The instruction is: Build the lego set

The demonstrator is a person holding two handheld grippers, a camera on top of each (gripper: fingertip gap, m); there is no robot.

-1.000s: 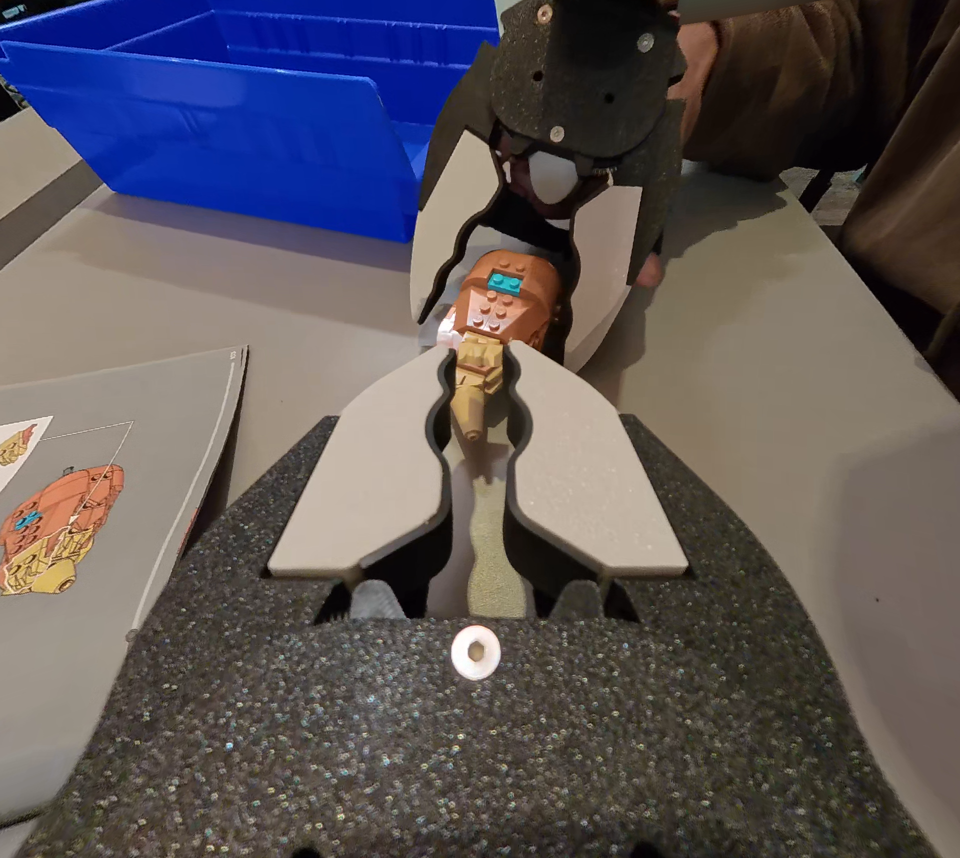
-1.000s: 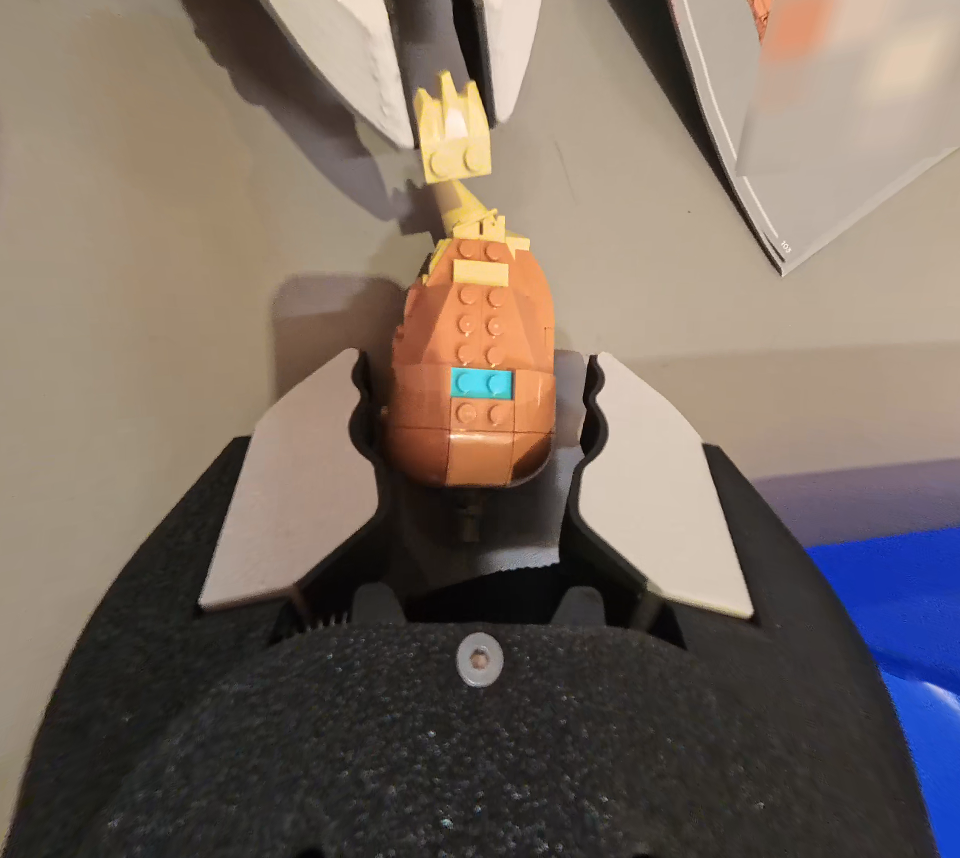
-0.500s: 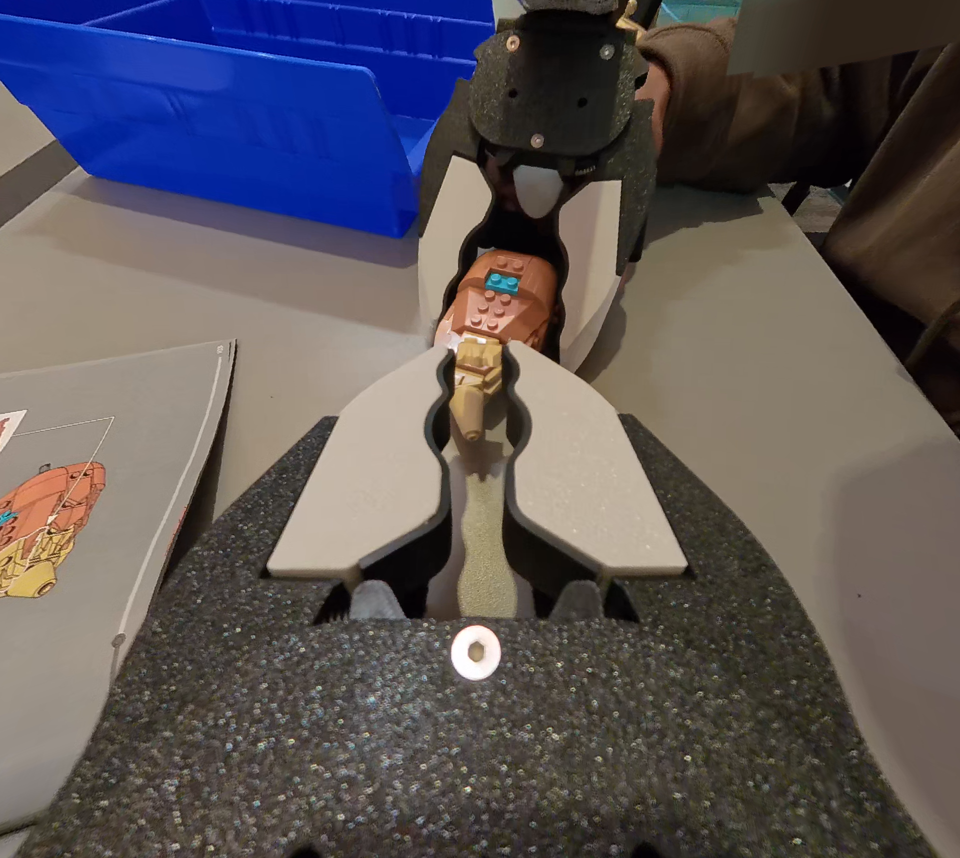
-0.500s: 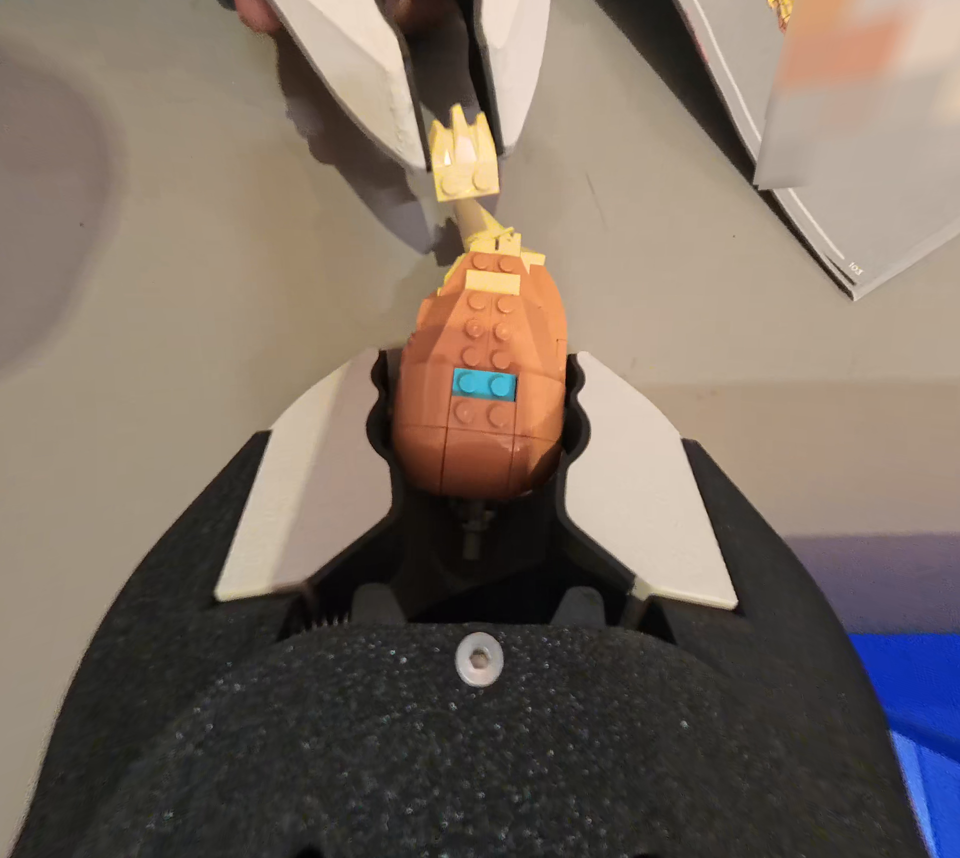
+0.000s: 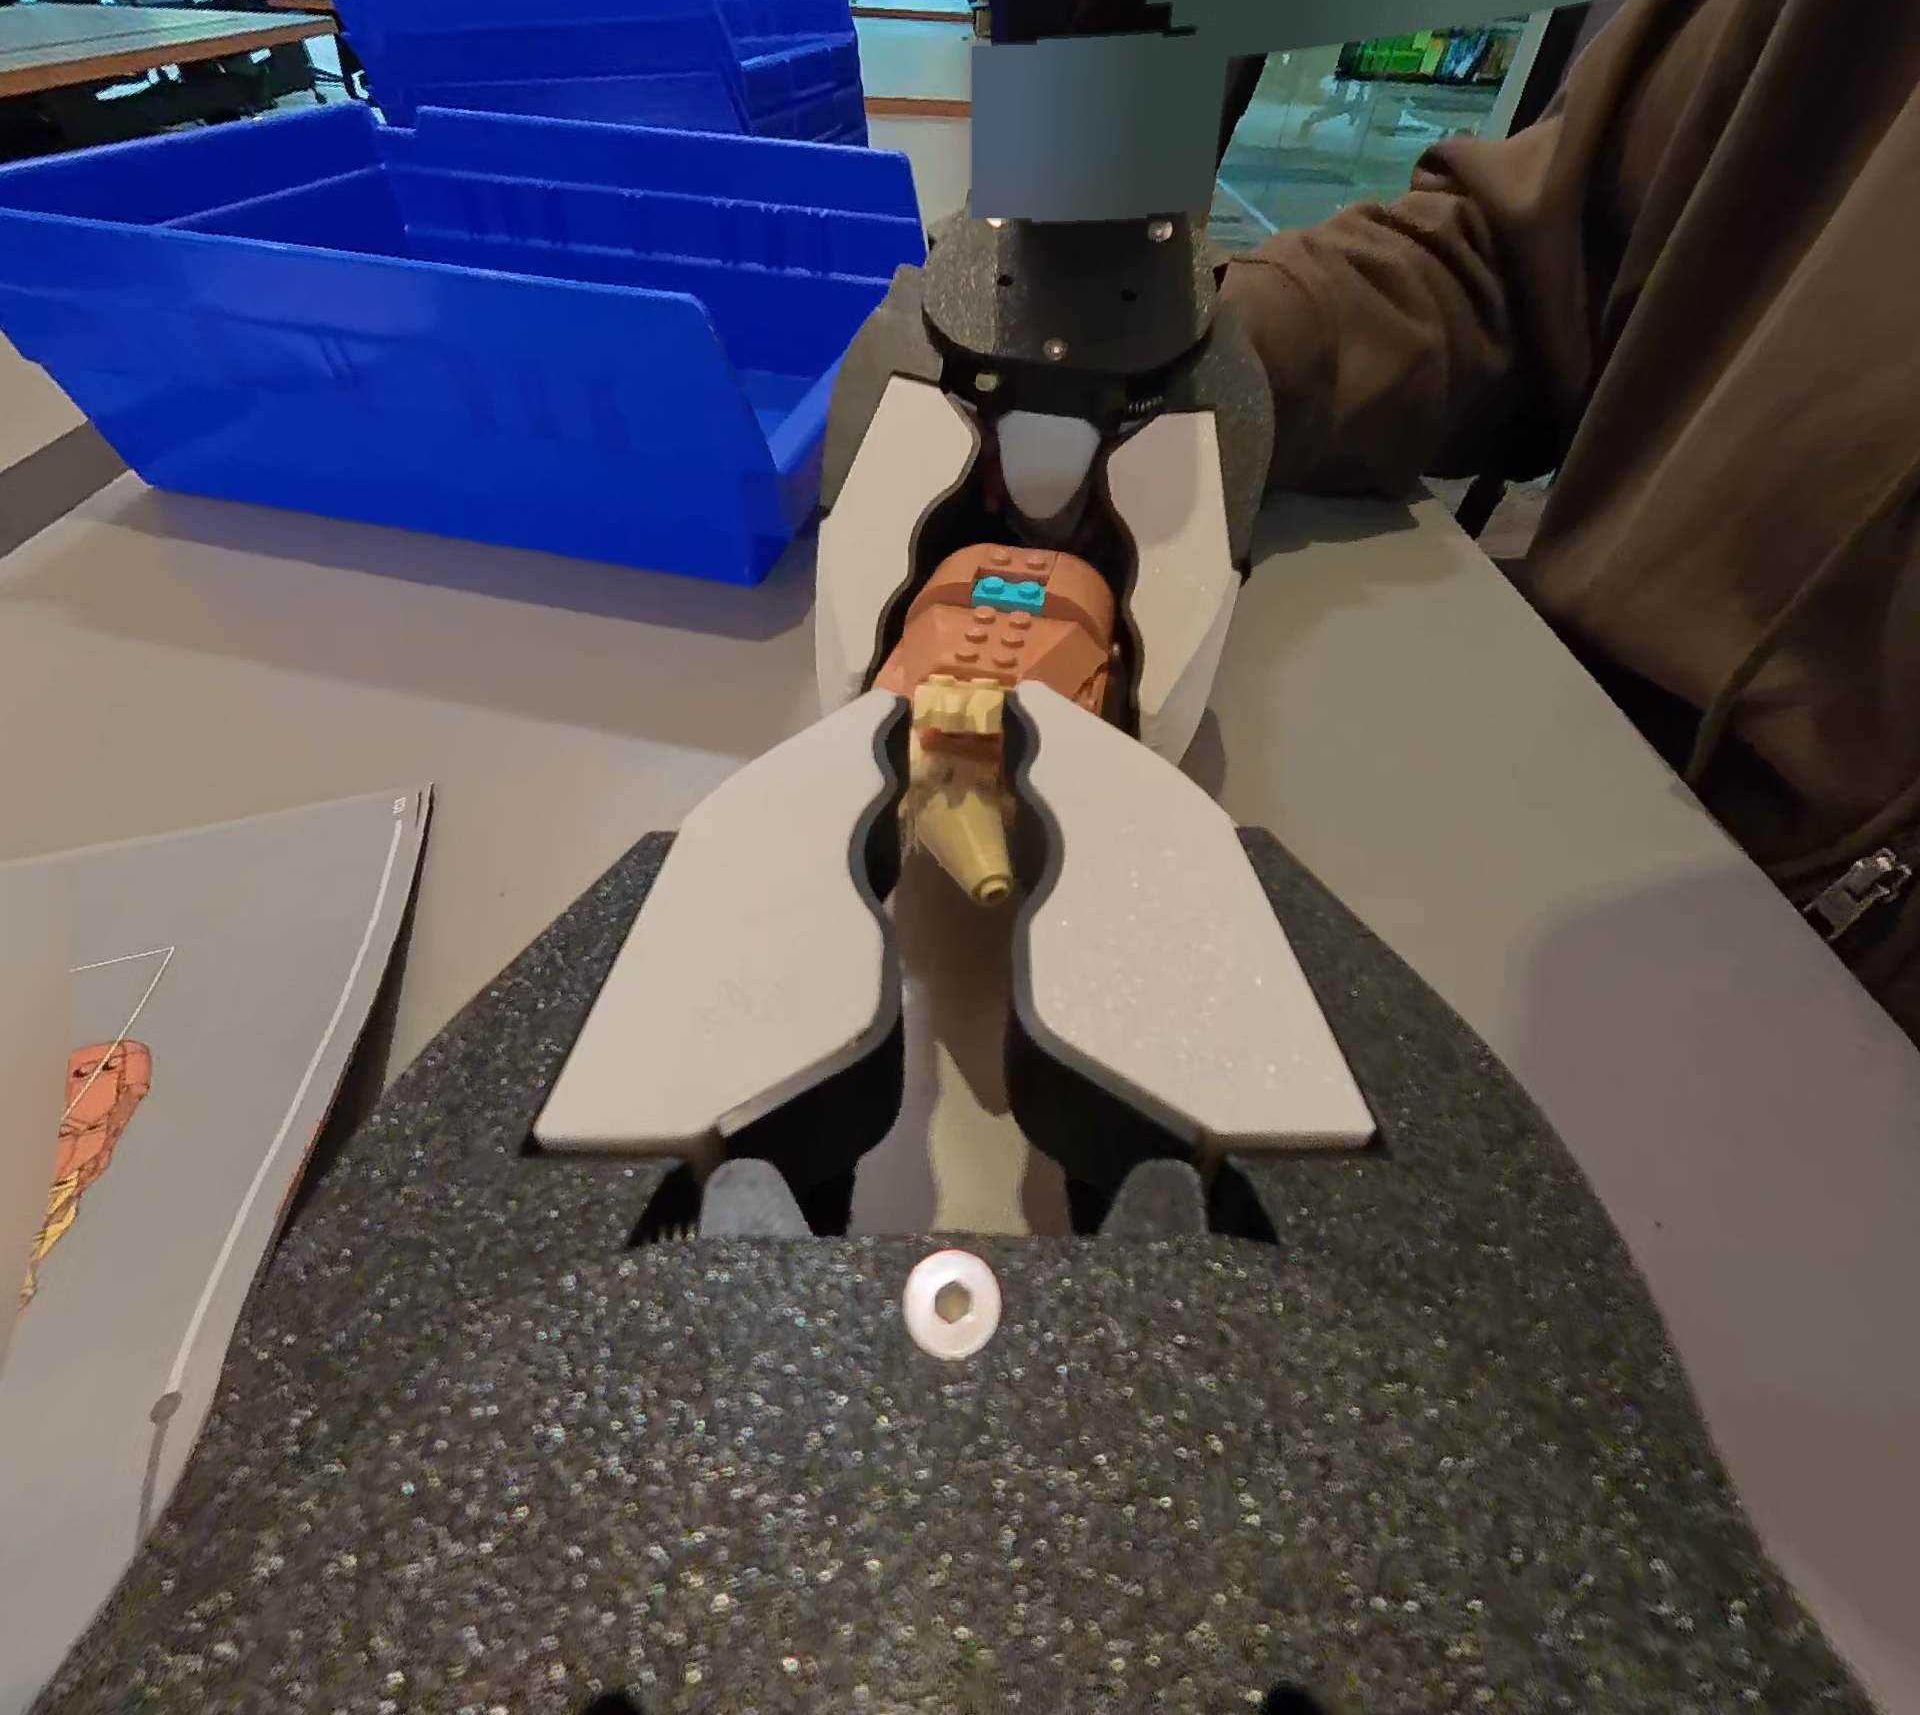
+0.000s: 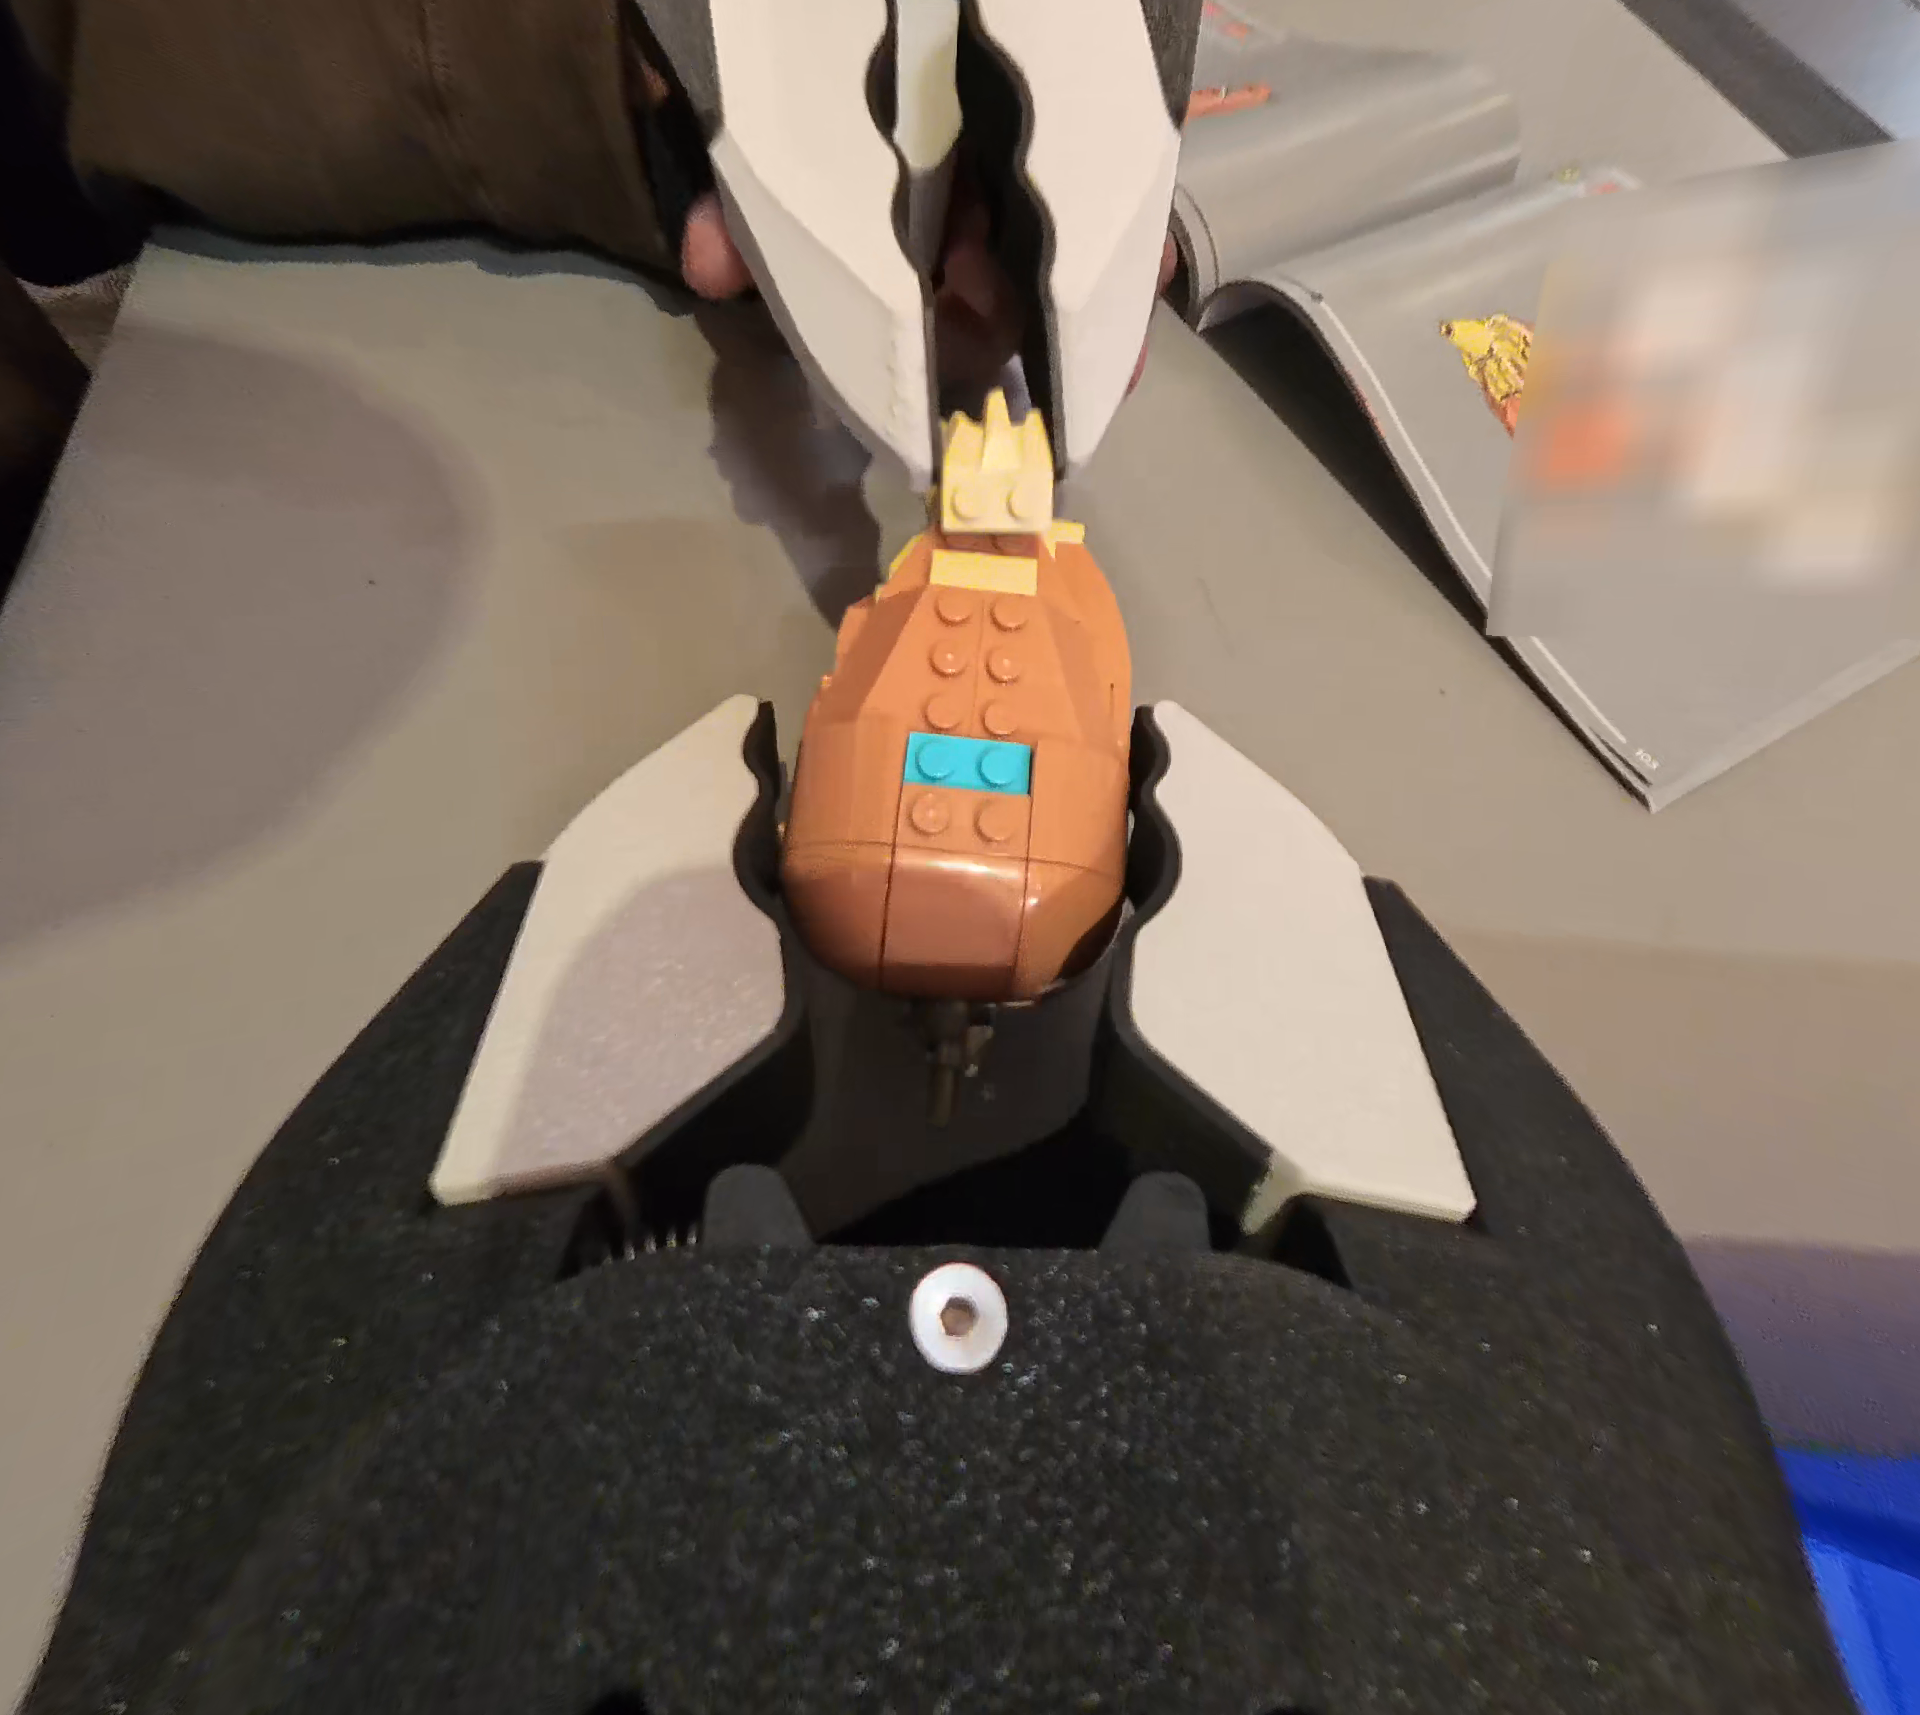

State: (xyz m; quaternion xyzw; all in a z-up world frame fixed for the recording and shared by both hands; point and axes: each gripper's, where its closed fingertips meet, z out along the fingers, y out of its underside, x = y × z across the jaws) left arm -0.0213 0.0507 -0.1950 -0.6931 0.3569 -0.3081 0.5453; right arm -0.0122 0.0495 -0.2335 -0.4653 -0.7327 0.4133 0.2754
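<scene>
While the grey table [image 5: 364, 678] carries blue bins [image 5: 416, 377] and an open instruction booklet [image 6: 1403, 294] off to the side, both tools meet above its middle; the right gripper [image 6: 951, 792] is clamped on the brown lego body [image 6: 961, 761], held off the surface; the left gripper [image 5: 951, 730] pinches the tan claw piece [image 6: 992, 476] at the body's nose. Risk, in my judgement: skewed pressure could snap the thin tan joint or pop the piece free.

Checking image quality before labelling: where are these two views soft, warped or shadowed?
Left wrist view: sharp, bins bowed by the wide lens. Right wrist view: far left gripper slightly motion-blurred, brown model crisp, soft shadow on the table at left.
</scene>
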